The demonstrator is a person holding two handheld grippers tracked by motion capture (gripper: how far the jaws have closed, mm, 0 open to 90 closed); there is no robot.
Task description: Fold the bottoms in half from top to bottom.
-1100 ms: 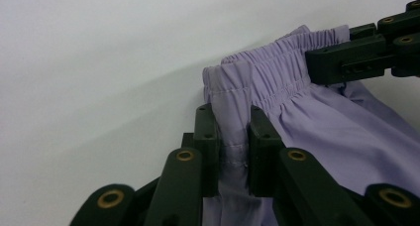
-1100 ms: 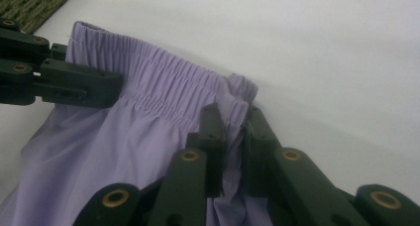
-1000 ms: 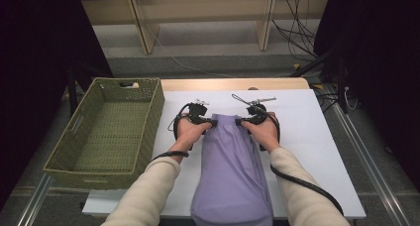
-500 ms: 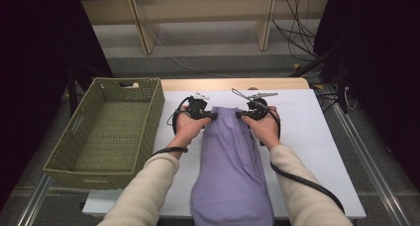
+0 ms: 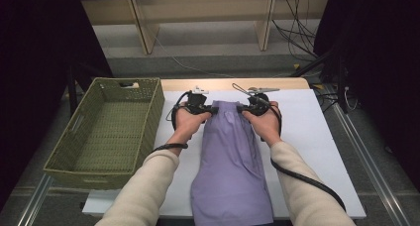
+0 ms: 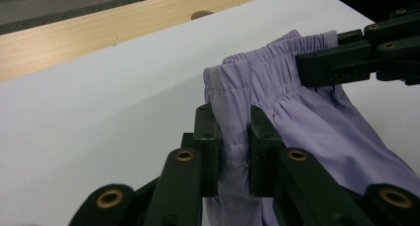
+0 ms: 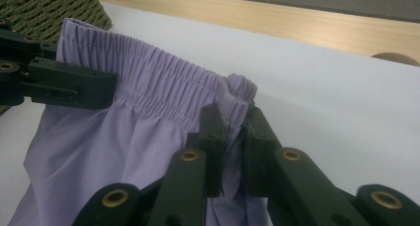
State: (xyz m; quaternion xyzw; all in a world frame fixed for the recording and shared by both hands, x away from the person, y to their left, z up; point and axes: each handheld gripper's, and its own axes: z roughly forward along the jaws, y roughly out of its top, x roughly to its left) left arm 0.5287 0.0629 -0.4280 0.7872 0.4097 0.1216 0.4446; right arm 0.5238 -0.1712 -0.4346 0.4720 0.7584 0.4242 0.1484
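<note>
Left gripper (image 5: 210, 109) and right gripper (image 5: 241, 108) clamp the shorts' (image 5: 232, 161) waistband corners, seemingly lifted, near the bench's (image 5: 317, 137) far edge.

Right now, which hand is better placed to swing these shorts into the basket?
Left, probably: the left gripper grips the waistband corner of the purple shorts nearer the green basket; the right gripper holds the farther corner.

No readable text, label, brand, number or sign anywhere, none on the lilac garment (image 5: 232, 161), none on the woven basket (image 5: 106, 132) left of it
</note>
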